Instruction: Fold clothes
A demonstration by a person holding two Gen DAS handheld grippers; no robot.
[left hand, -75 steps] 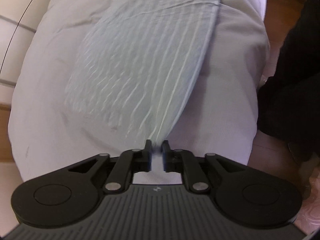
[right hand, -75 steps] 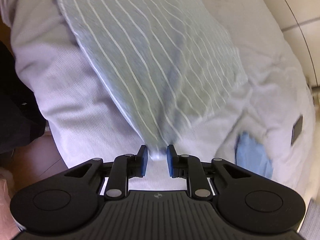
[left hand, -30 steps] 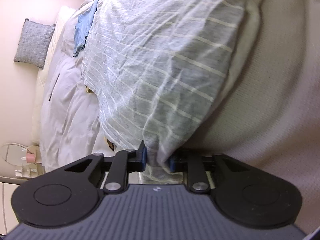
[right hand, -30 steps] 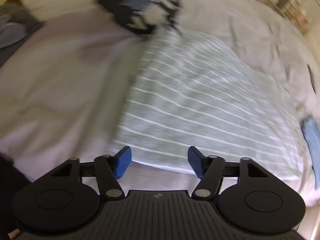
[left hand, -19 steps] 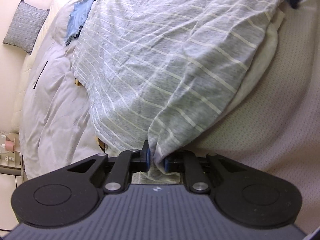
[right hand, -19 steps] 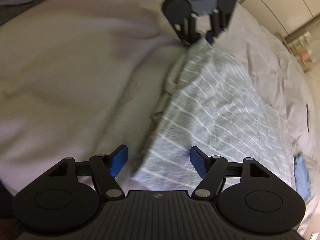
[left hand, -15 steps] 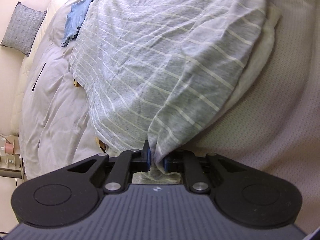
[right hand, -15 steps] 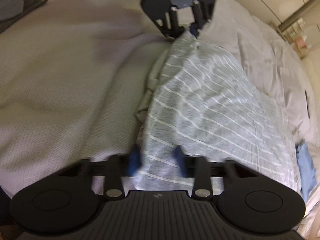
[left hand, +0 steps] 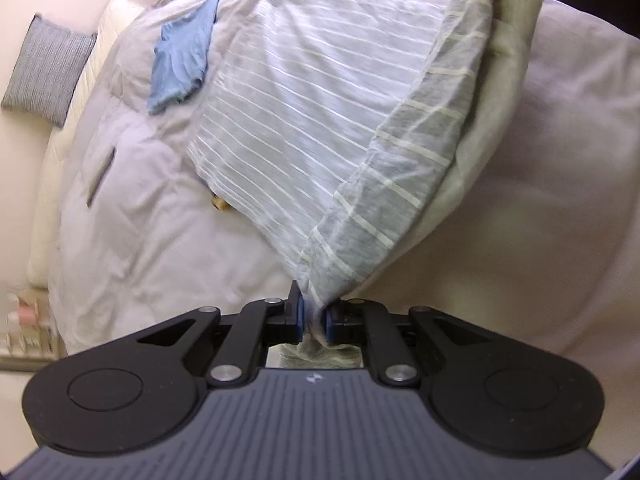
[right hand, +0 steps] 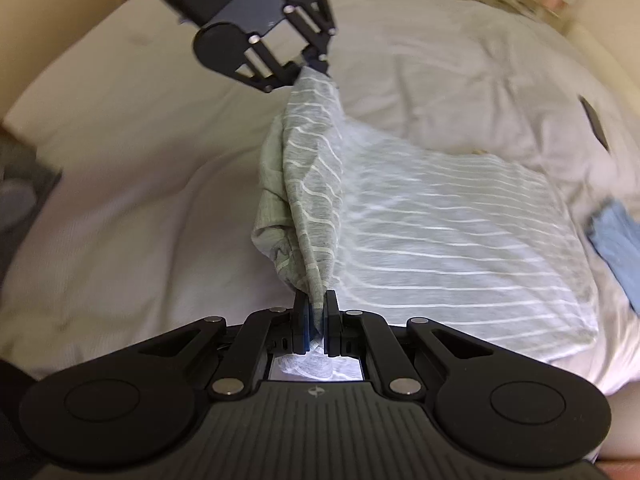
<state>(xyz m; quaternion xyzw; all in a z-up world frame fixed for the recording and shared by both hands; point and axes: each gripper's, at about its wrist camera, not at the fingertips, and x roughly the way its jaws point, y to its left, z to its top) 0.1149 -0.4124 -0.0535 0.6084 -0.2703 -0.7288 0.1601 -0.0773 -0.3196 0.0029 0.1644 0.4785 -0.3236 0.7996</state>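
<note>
Since half a second ago the right gripper [right hand: 316, 320] has clamped fully onto the striped shirt [right hand: 440, 240], and the shirt's near edge has risen off the bed [right hand: 140, 200]. Both tongs now pinch that edge: the left gripper [left hand: 314, 320] holds a bunched corner between its blue pads, and the right one holds the other end, with cloth showing behind its closed jaws. In the right view the left gripper [right hand: 316, 60] hangs above the bed at the far end of the lifted fold, so the raised edge runs as a taut ridge between the two. Beyond that ridge the rest of the shirt lies flat on the duvet. A blue cloth [left hand: 180, 52] lies on the bed just past the shirt's far edge, and a grey pillow [left hand: 44, 68] sits at the headboard side.
</note>
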